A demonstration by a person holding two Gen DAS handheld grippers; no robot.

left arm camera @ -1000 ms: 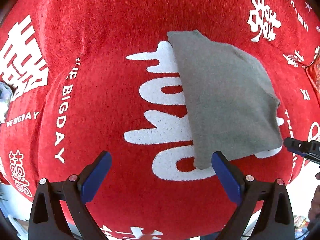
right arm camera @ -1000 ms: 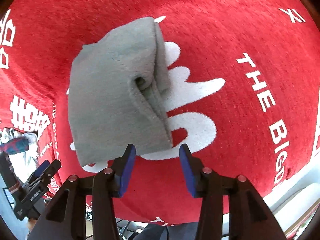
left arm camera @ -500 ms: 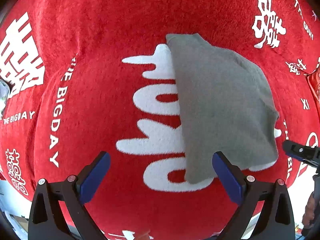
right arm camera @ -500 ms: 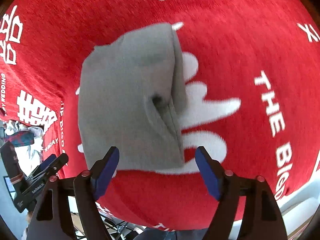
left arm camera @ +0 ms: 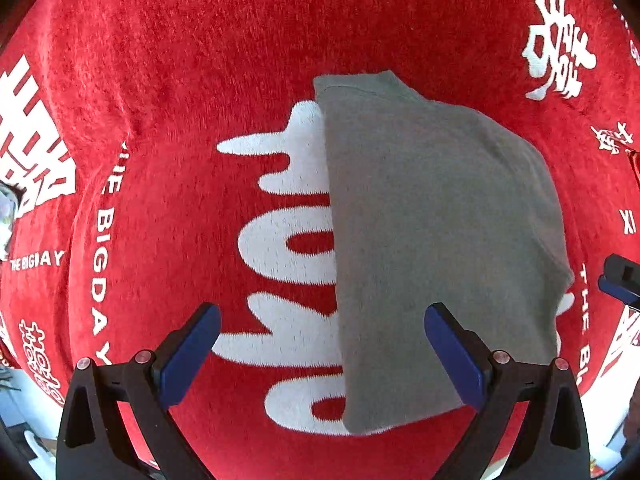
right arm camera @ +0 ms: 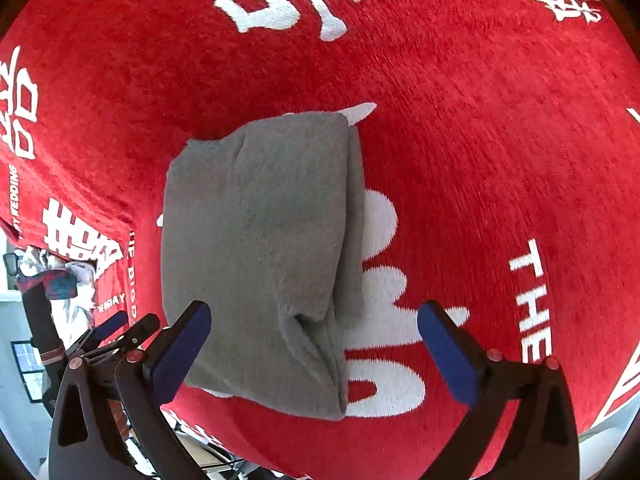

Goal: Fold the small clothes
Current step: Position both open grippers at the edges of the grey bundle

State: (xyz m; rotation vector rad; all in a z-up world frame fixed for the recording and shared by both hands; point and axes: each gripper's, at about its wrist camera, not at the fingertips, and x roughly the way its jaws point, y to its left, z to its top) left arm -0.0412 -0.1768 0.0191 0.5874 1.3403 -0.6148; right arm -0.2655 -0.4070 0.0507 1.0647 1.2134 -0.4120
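A folded grey garment (left arm camera: pixel 436 240) lies flat on the red cloth with white lettering (left arm camera: pixel 180 100). My left gripper (left arm camera: pixel 320 356) is open and empty, hovering over the garment's near left edge. In the right wrist view the same garment (right arm camera: pixel 256 256) shows layered folds along its right side. My right gripper (right arm camera: pixel 314 356) is open wide and empty, above the garment's near end. The left gripper's tips (right arm camera: pixel 120 326) show at the left edge of the right wrist view. The right gripper's tip (left arm camera: pixel 620 280) shows at the right edge of the left wrist view.
The red cloth (right arm camera: pixel 480 140) covers the whole table and drapes over its edges. A pile of other clothes (right arm camera: pixel 60 280) lies beyond the table's left edge in the right wrist view. The floor and room clutter show past the near edge.
My right gripper has opened from a narrow gap to wide and moved in over the garment's near end. My left gripper stayed open and moved closer over the garment's edge.
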